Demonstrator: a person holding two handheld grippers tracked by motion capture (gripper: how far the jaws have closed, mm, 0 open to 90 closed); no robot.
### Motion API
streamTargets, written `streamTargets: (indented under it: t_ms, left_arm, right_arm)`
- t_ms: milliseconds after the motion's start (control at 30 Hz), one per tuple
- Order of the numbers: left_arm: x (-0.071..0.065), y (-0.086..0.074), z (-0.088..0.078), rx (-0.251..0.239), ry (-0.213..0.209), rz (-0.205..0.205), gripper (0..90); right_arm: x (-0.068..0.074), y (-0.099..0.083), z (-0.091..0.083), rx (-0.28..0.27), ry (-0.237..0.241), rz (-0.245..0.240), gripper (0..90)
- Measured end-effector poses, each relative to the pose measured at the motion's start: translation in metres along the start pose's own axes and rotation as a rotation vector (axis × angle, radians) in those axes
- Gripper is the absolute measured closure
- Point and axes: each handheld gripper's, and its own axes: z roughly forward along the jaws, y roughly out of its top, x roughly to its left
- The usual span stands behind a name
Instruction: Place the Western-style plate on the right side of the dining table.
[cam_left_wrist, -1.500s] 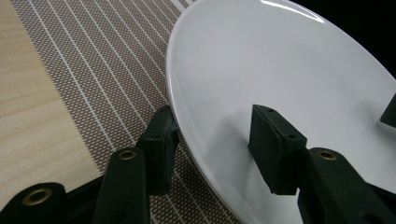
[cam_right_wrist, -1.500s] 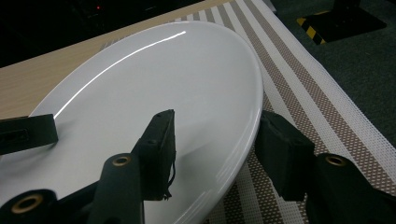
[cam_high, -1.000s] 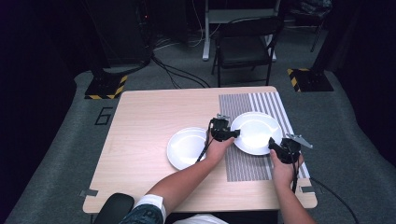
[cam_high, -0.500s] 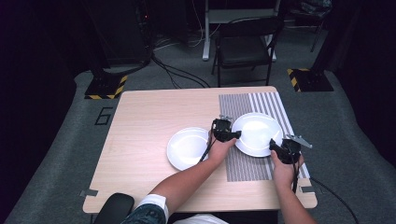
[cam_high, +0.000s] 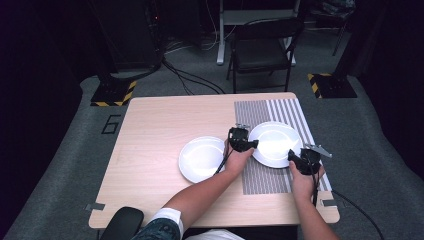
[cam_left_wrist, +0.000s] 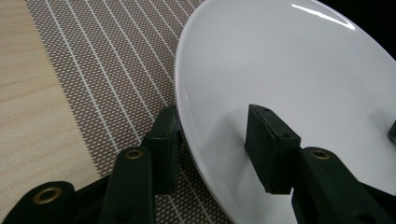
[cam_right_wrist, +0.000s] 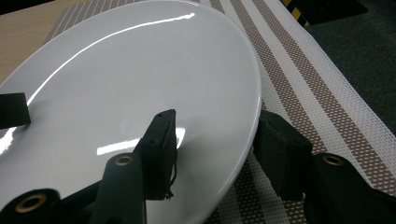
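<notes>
I hold the white plate (cam_high: 274, 143) by its rim from two sides. My left gripper (cam_high: 250, 145) pinches its left edge, one jaw under the rim and the other on the upper face, and my right gripper (cam_high: 291, 156) clamps the near right edge the same way. The plate lies over the striped placemat (cam_high: 260, 177) at the right of the wooden table (cam_high: 155, 130). A second white plate (cam_high: 200, 159) rests on the bare wood just left of my left hand (cam_high: 239, 159).

white plate (cam_high: 274, 143), striped brown mat (cam_high: 260, 177)
</notes>
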Motion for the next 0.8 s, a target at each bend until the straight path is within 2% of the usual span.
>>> streamTargets:
  t_ms: [267, 333, 467, 500, 567, 633, 800]
  left_arm:
    - [-0.001, -0.002, 0.004, -0.014, 0.020, 0.025, 56.1]
    - [-0.002, -0.003, 0.005, -0.018, 0.027, 0.020, 56.2]
    - [0.000, -0.003, 0.006, -0.011, 0.035, 0.036, 56.2]
    - [0.000, -0.003, 0.006, -0.002, 0.040, 0.034, 56.2]
    - [-0.001, -0.004, 0.008, -0.015, 0.042, 0.028, 56.1]
    - [0.000, -0.004, 0.007, -0.001, 0.049, 0.047, 56.0]
    - [-0.002, -0.004, 0.010, -0.006, 0.070, 0.050, 55.4]
  right_arm:
    - [-0.002, 0.000, 0.003, 0.004, -0.006, 0.007, 49.0]
    - [-0.002, -0.001, 0.004, 0.010, -0.004, 0.011, 49.0]
    - [-0.002, -0.001, 0.006, 0.013, -0.005, 0.004, 49.0]
    - [-0.001, -0.002, 0.006, 0.018, -0.006, 0.005, 49.0]
    - [-0.001, -0.002, 0.007, 0.020, -0.008, 0.007, 49.0]
    - [-0.001, -0.002, 0.008, 0.020, -0.009, 0.002, 49.0]
    - [-0.001, -0.003, 0.011, 0.024, -0.018, -0.014, 48.9]
